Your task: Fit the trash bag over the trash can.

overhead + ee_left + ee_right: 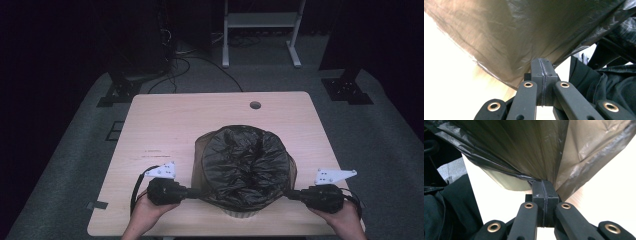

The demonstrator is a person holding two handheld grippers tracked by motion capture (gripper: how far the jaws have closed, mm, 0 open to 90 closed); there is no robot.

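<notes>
A black plastic bag (245, 162) is draped over a round bin whose pale base (241, 213) shows at the near edge of the wooden table (165, 125). My left gripper (197, 192) is at the bag's left side, with its jaws pressed together on the thin film's edge (542, 67). The bag (511, 37) stretches up and away from the tips. My right gripper (289, 194) is at the bag's right side, shut on gathered folds of the bag (524, 145) at its tips (543, 188). Both grippers point inward toward the bin.
A round cable hole (255, 105) lies near the table's far edge. Beyond the table stand a white desk frame (260, 30), black stand bases (117, 92) and floor cables. The person's dark clothing (614, 85) is close behind the bin.
</notes>
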